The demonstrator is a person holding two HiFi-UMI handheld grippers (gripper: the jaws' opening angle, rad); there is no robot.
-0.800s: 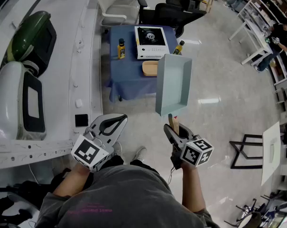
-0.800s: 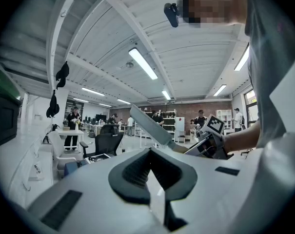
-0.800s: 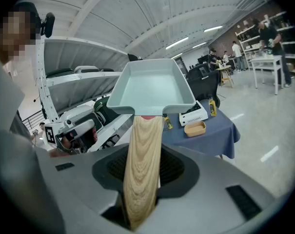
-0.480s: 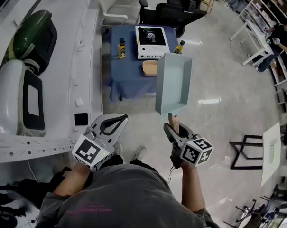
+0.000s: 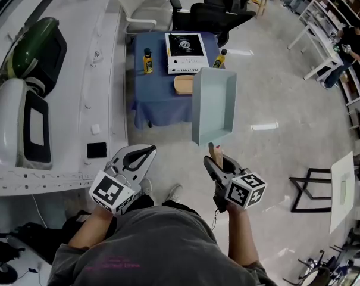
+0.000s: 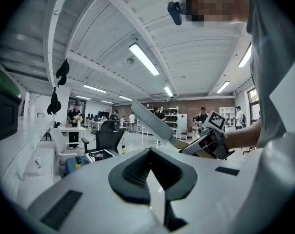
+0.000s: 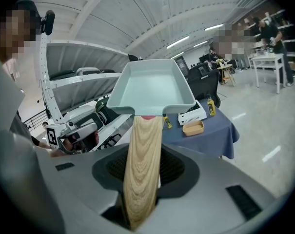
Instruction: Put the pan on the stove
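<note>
A rectangular pale grey-blue pan (image 5: 214, 106) with a wooden handle (image 7: 143, 165) is held up in the air, well short of the table. My right gripper (image 5: 215, 159) is shut on that handle, which runs between its jaws in the right gripper view (image 7: 141, 189). The white single-burner stove (image 5: 184, 51) sits on a blue-clothed table (image 5: 159, 97) ahead, and it also shows past the pan (image 7: 154, 89) as the stove (image 7: 192, 115). My left gripper (image 5: 145, 154) hangs low at the left, shut and empty. From the left gripper (image 6: 149, 172) the pan (image 6: 152, 121) is seen edge-on.
On the table stand two yellow bottles (image 5: 147, 60) (image 5: 220, 58) and a shallow tan tray (image 5: 182, 85). A black office chair (image 5: 212, 14) and a white chair (image 5: 141, 8) stand behind it. A long white bench with machines (image 5: 78, 100) runs along the left. A black frame (image 5: 310, 189) stands at the right.
In the head view the table and the held pan sit slightly higher and further left than before. The grip on the handle is unchanged, and the left gripper stays put.
</note>
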